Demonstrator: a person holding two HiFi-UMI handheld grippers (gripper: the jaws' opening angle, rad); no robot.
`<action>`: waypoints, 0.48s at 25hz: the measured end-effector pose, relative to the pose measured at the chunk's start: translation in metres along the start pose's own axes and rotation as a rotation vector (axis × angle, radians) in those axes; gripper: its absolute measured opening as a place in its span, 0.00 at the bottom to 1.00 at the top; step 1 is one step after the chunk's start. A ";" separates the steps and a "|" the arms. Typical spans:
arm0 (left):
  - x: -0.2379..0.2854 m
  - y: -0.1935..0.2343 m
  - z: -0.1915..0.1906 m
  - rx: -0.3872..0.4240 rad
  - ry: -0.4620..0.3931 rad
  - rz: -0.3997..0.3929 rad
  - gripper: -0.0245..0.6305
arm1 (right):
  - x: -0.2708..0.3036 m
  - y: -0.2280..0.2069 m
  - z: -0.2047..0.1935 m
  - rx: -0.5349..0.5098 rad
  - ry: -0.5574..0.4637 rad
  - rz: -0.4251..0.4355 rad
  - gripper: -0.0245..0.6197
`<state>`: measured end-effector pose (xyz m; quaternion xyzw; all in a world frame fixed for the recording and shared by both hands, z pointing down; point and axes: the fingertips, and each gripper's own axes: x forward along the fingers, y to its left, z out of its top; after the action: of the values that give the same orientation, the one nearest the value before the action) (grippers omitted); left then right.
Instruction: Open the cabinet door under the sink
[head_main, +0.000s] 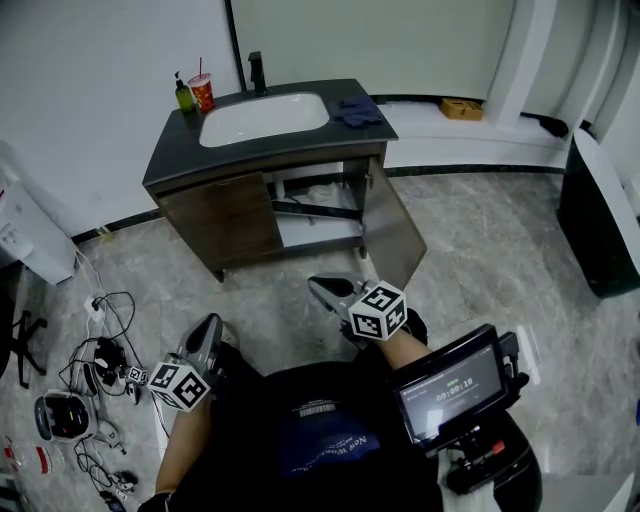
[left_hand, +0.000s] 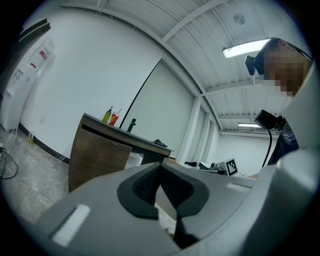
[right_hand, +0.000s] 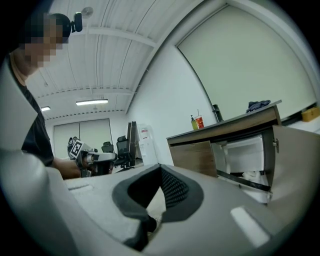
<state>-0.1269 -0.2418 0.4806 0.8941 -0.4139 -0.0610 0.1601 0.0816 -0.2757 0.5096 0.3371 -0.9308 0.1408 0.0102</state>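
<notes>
Both tools sit low in front of the person, well short of the cabinet (head_main: 318, 226). The left hand-held gripper (head_main: 208, 328) has its jaws together with nothing between them. The right hand-held gripper (head_main: 320, 289) is also closed and empty. Just ahead of the right one, and the nearest thing to it, the right door (head_main: 395, 228) stands swung wide open, showing a white interior. Ahead of the left one, the left door (head_main: 222, 215) is closed. Beyond both, the sink (head_main: 263, 117) is set in the dark bench (head_main: 175, 150), which carries a bottle (head_main: 184, 96), a cup (head_main: 202, 92) and a cloth (head_main: 356, 110).
</notes>
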 end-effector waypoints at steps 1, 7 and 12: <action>0.000 0.000 -0.001 0.000 0.000 -0.001 0.04 | 0.000 0.001 -0.001 -0.004 0.003 0.001 0.04; 0.000 -0.001 -0.001 -0.004 -0.004 -0.002 0.04 | 0.000 0.001 -0.001 -0.011 0.001 0.002 0.04; -0.001 0.000 0.000 -0.004 -0.005 -0.001 0.04 | 0.001 0.000 -0.002 -0.012 0.003 -0.005 0.04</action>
<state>-0.1277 -0.2413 0.4812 0.8938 -0.4138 -0.0640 0.1607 0.0811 -0.2756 0.5113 0.3391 -0.9308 0.1356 0.0141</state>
